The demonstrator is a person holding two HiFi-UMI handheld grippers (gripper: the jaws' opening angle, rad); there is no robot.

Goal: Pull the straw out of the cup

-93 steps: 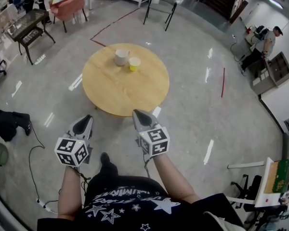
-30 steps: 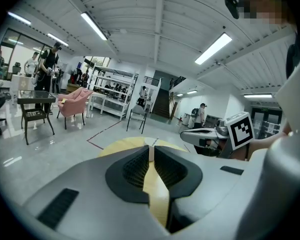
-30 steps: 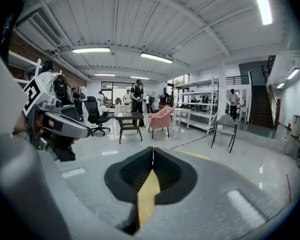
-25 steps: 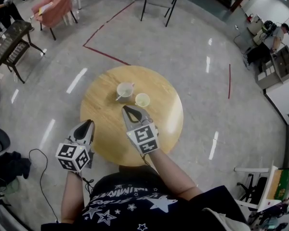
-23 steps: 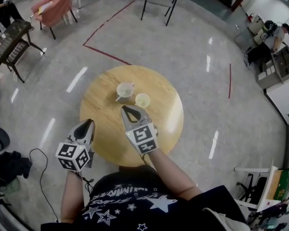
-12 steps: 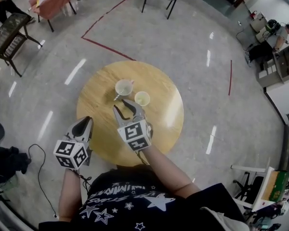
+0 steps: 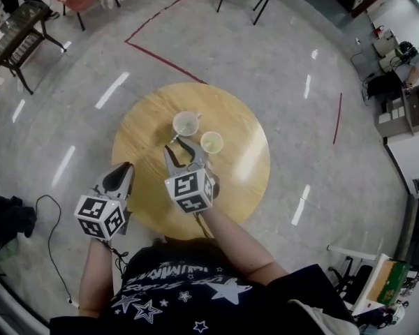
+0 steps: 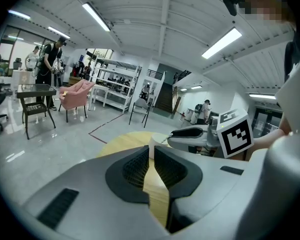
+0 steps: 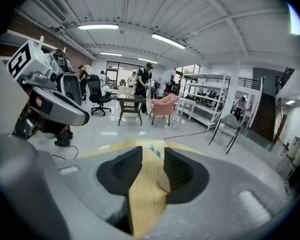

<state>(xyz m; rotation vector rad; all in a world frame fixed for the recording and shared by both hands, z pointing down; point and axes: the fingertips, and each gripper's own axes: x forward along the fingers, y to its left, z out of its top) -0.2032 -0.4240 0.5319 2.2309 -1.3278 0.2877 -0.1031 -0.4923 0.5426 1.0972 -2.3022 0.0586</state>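
Forward over the round wooden table [image 7: 143, 142] is where the right gripper [image 7: 181, 150] has come since a second ago, when its jaws were pinched together; they now stand wide apart and are opening, with only bare tabletop between them and nothing gripped. In the head view, a white paper cup [image 7: 186, 123] sits at about 12 o'clock from the table's centre. A thin pale straw [image 7: 174, 139] leans out over the cup's rim toward 7 o'clock. The straw's free end lies just ahead of the right gripper's tips, apart from both pads; in the right gripper view it shows as a short teal-and-white streak beyond the gap. A small yellow-green cup [image 7: 211, 142] stands just beside the white one, at its 4 o'clock. The left gripper [image 7: 126, 169] hangs at the table's 8 o'clock edge, well apart from both cups. Its jaws seem drawn together, with only a narrow slit of tabletop visible between the ribbed pads and nothing held. On the grey floor at 11 o'clock of the table runs a red tape line [image 7: 160, 58].
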